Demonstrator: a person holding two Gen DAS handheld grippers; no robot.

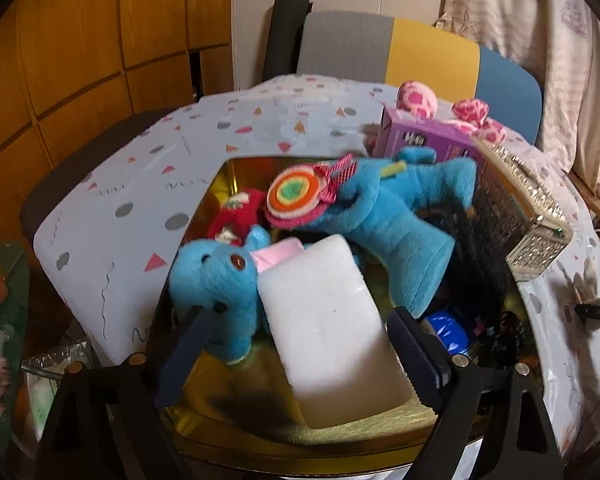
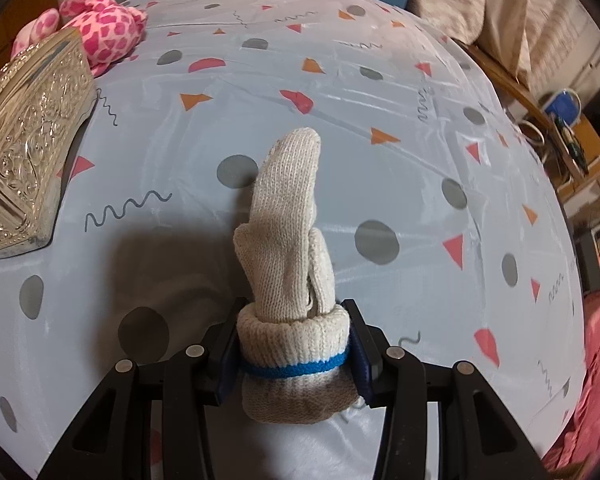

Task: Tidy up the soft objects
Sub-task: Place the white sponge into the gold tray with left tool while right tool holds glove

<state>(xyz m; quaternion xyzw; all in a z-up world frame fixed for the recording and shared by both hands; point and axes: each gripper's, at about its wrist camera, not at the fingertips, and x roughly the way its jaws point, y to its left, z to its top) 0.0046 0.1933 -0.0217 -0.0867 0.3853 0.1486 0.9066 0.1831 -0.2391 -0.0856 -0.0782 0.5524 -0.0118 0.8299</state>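
Before your left gripper (image 1: pixel 300 344) sits the tin (image 1: pixel 220 416) on the table (image 1: pixel 148 168), and in it the foam block (image 1: pixel 332 320) lies between your fingers, apart from both. The plush animal (image 1: pixel 220 280) lies to its left and over it toward the back, with the small stuffed toy (image 1: pixel 240 212) behind. The lid (image 1: pixel 520 216) leans at the tin's right, the carton (image 1: pixel 420 136) behind. Your right gripper (image 2: pixel 294 356) holds the rolled glove (image 2: pixel 292 280) above the table, with the spotted plush (image 2: pixel 104 28) far left behind the lid.
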